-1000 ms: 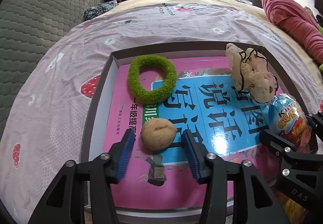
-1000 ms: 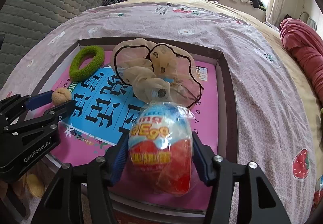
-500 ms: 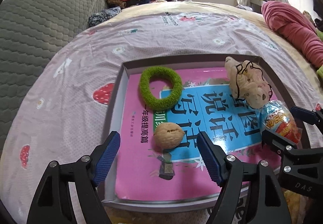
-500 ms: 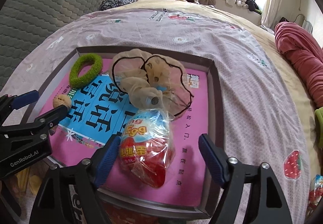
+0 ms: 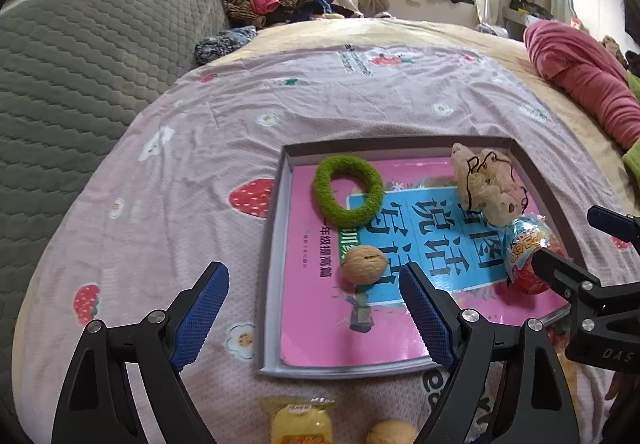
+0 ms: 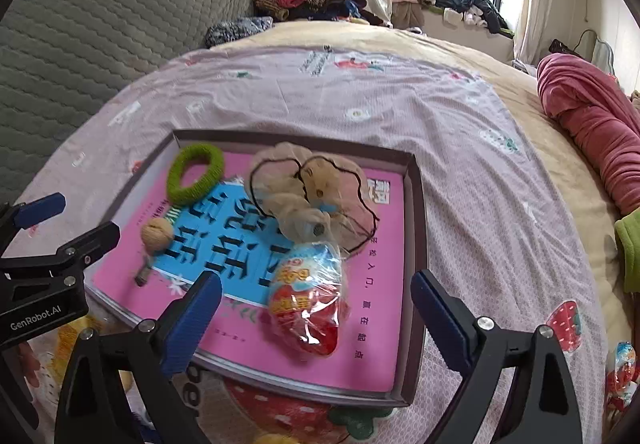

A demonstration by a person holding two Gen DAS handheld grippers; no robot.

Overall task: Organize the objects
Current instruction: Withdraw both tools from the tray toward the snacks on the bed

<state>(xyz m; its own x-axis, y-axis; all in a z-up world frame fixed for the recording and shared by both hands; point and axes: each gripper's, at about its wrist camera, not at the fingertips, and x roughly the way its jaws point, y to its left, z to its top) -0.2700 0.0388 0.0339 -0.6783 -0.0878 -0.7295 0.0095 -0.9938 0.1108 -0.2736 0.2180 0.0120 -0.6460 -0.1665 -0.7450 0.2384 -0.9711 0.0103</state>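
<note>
With both hand-held grippers, left (image 5: 314, 310) and right (image 6: 316, 314), hanging released, I am judging the loose walnut (image 5: 386, 432) at six o'clock wants a centred, gentle squeeze.

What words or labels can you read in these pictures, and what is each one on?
"GenRobot.AI": left gripper body.
"DAS": right gripper body.
"一年级提高篇": pink book cover.
Large characters on its blue panel: partly covered, upside down.
Wrapped egg print: crinkled, unreadable.
</note>
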